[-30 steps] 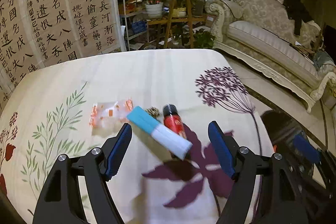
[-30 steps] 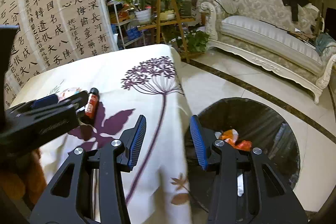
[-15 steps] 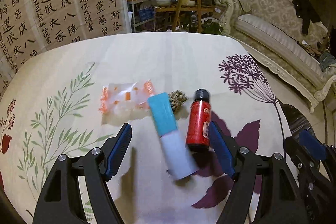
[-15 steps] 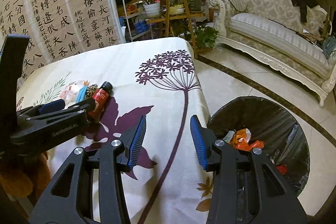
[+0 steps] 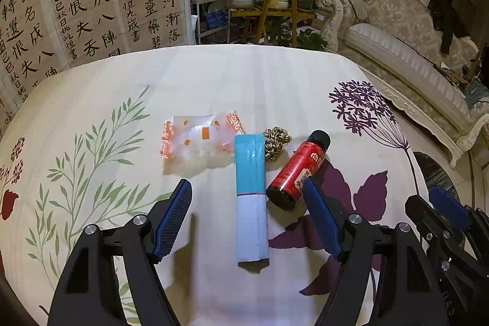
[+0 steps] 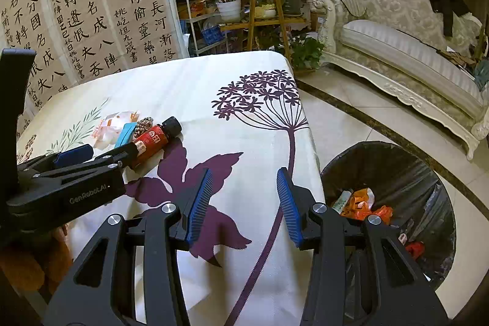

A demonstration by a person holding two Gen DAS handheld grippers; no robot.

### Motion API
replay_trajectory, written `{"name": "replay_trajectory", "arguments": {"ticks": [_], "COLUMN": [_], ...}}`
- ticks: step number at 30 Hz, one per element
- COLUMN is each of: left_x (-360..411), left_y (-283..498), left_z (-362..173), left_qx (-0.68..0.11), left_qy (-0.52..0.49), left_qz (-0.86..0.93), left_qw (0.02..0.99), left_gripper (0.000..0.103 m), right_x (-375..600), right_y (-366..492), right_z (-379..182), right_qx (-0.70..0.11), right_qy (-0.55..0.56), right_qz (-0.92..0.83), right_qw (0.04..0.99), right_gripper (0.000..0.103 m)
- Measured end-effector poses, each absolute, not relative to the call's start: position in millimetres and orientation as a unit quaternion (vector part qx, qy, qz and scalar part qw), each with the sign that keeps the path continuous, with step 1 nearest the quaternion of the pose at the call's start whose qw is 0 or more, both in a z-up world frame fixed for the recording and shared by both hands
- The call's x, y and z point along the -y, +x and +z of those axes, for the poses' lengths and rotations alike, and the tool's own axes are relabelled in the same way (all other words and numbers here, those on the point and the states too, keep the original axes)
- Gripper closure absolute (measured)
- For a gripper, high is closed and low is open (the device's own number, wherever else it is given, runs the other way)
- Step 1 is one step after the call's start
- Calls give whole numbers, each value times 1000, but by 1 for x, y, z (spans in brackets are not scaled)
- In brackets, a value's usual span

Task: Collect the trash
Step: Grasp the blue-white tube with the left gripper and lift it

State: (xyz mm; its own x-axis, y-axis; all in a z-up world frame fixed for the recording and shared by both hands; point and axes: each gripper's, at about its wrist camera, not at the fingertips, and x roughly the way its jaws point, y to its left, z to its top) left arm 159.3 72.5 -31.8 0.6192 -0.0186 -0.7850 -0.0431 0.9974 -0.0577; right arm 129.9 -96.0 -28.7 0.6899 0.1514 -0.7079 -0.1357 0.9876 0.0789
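Left gripper (image 5: pixel 246 214), jaws spread and empty, hovers over a blue-and-white packet (image 5: pixel 251 197) lying between them; a red bottle (image 5: pixel 298 171) touches its right jaw. Centre on the packet alone before closing. Right gripper (image 6: pixel 243 203), part-open, holds nothing beside the bin (image 6: pixel 394 161).

Four pieces of trash on the floral table

Clear orange-printed wrapper (image 5: pixel 198 139), teal-and-white packet (image 5: pixel 251 197) lying lengthwise, a small braided scrap (image 5: pixel 276 141), and a red black-capped bottle (image 5: pixel 298 173) on its side.
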Motion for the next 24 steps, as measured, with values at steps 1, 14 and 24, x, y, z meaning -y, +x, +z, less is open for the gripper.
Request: {"name": "replay_trajectory", "arguments": {"ticks": [1,14,24], "left_x": [-73,-94,-100], "left_y": [159,151,155], "left_z": [-32,-35,-36], "left_qx": [-437,-438,-437], "left_qy": [-36,-42,-41], "left_qz": [7,22,21], "left_qw": [899,898,898], "left_gripper": [30,30,30], "right_x": [96,80,68], "right_y": [130,131,132], "right_z": [-29,-29,-29], "right_qx": [-386,-387,-390], "right_qy": [10,0,-6], "right_qz": [78,88,93], "right_qw": [919,918,916], "right_gripper": [60,60,60]}}
